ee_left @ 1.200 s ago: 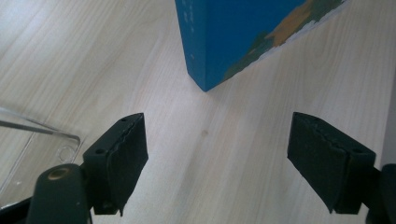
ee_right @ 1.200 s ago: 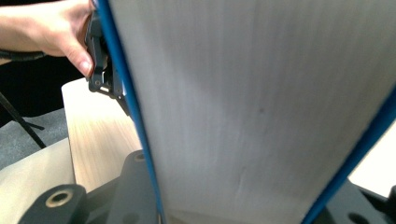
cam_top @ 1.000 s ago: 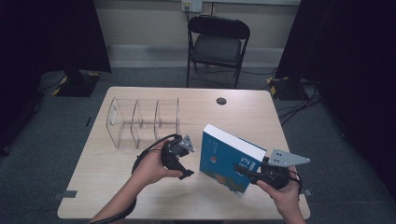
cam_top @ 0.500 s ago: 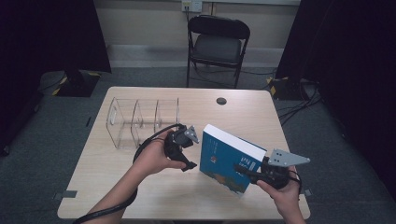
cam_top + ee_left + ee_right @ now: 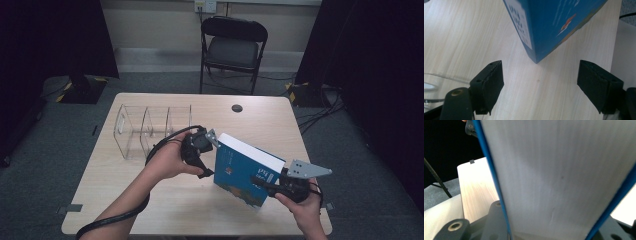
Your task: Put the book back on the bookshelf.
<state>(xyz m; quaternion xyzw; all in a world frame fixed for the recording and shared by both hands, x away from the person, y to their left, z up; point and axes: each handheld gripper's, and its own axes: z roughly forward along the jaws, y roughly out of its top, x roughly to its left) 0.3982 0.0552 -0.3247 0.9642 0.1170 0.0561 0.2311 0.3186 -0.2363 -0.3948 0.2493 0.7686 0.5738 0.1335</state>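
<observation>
A blue book (image 5: 242, 170) stands tilted on its lower corner on the wooden table (image 5: 150, 200). My right gripper (image 5: 262, 184) is shut on its lower right edge. In the right gripper view the white page block (image 5: 564, 177) sits between the jaws of the right gripper (image 5: 554, 227). My left gripper (image 5: 209, 155) is open just left of the book's spine, near its upper left corner. In the left gripper view the book's lower corner (image 5: 536, 60) hangs ahead of the left gripper (image 5: 540, 66), between its wide-apart jaws and not touching them.
A clear acrylic organiser (image 5: 150, 130) with three compartments stands at the back left, just behind the left hand; its edge (image 5: 434, 85) is beside the left jaw. A black grommet (image 5: 237, 108) sits near the far edge. A folding chair (image 5: 232, 45) is beyond the table.
My left gripper has moved right and a little away from me, closing in on the book's spine. The right gripper and the book have barely moved.
</observation>
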